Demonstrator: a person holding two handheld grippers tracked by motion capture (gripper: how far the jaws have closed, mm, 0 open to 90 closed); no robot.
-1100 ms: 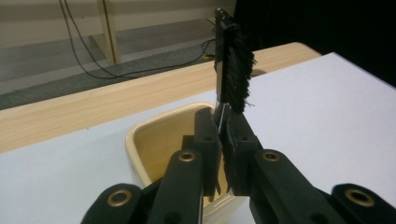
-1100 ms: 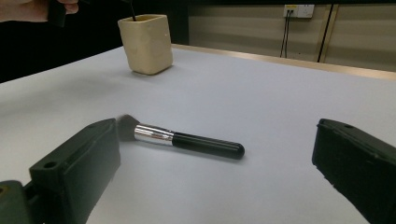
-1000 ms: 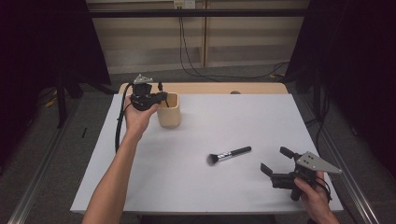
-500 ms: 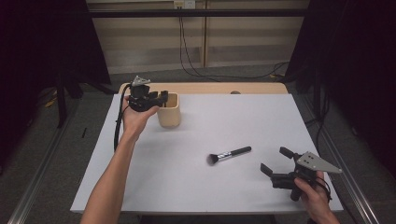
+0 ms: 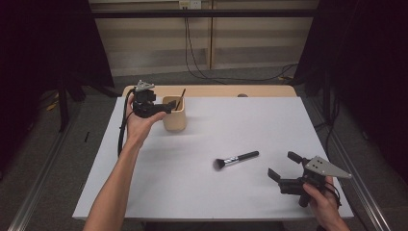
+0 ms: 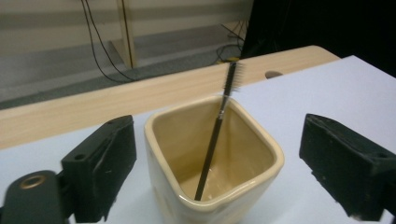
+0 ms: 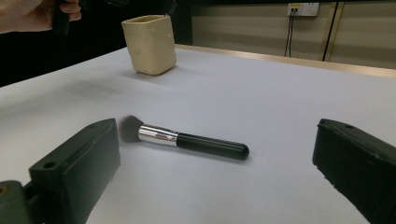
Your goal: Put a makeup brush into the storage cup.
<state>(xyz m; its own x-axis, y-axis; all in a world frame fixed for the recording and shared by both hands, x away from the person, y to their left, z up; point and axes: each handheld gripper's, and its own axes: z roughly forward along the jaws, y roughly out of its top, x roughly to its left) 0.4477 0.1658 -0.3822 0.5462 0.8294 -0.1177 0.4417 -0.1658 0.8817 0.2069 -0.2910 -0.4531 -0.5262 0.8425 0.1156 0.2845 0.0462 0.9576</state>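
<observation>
This looks like a lab or recording studio set up for filming, not a home. A wooden table (image 5: 211, 90) with a plain white sheet (image 5: 211, 159) over its top stands at the centre of the frame on grey carpet floor (image 5: 43, 159). Black curtains (image 5: 365, 57) hang at the upper left and upper right. At the top, a pale panelled wall (image 5: 159, 38) carries a white power socket (image 5: 190, 4) from which black cables (image 5: 192, 53) run down to the floor. Metal rails (image 5: 31, 192) line the lower edges.

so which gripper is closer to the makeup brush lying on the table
Right. The right gripper sits just beside the makeup brush, open and facing it; the left gripper is far off at the cup.
</observation>
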